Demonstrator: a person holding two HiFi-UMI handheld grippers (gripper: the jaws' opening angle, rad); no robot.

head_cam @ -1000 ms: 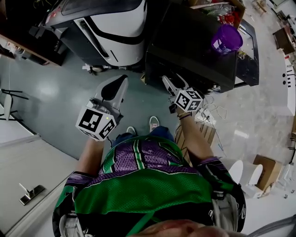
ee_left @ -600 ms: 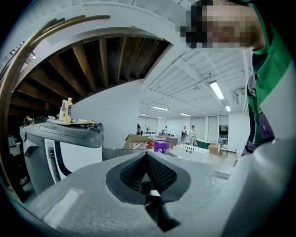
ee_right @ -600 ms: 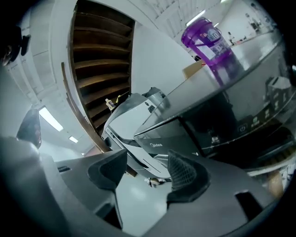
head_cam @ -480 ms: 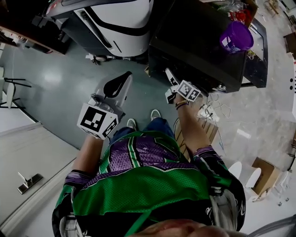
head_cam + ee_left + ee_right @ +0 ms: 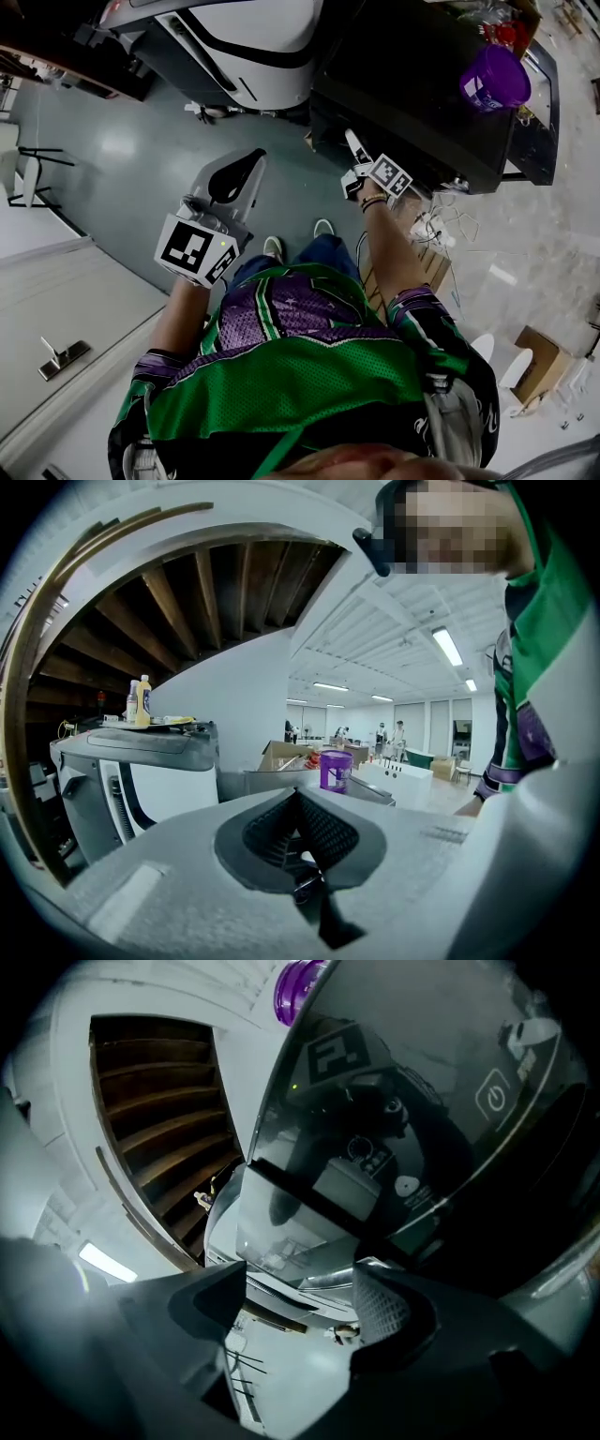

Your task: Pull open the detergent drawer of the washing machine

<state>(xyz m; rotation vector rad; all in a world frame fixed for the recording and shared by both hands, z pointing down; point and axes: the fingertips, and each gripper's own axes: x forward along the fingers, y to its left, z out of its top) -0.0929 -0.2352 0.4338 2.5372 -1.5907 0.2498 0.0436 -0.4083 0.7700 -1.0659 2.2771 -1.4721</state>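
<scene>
A grey-green floor [image 5: 131,159] is recorded beneath the work, with a white appliance [image 5: 244,47] and a black washing machine [image 5: 412,84] set side by side ahead of both grippers. A purple cup [image 5: 495,80] stands on the machine's top, beyond and to the right of the right gripper [image 5: 354,148].

The right gripper is held close against the upper front edge of the machine, roughly level. Its jaws are found apart and opening, with nothing pressed between the pads. This placing is judged to be an approach: the jaws are being widened so that a drawer front or its lip can be taken between them. A glossy panel [image 5: 309,1227] is seen just ahead of the jaws, and a power symbol [image 5: 492,1098] above and to their right.

The left gripper [image 5: 251,159] is held well to the left of the right one, apart from the machine, above the floor. Its jaws are closed together on nothing. It is judged to be parked out of the way, since the pull calls for one gripper only.

The detergent drawer cannot be picked out with certainty. The machine's front is dark and mirror-like, no seam or handle is resolved, and the glossy panel is only presumed to be its face. No drawer is seen standing out, so it is judged shut. The machine's lower front is hidden in the head view by its own top
</scene>
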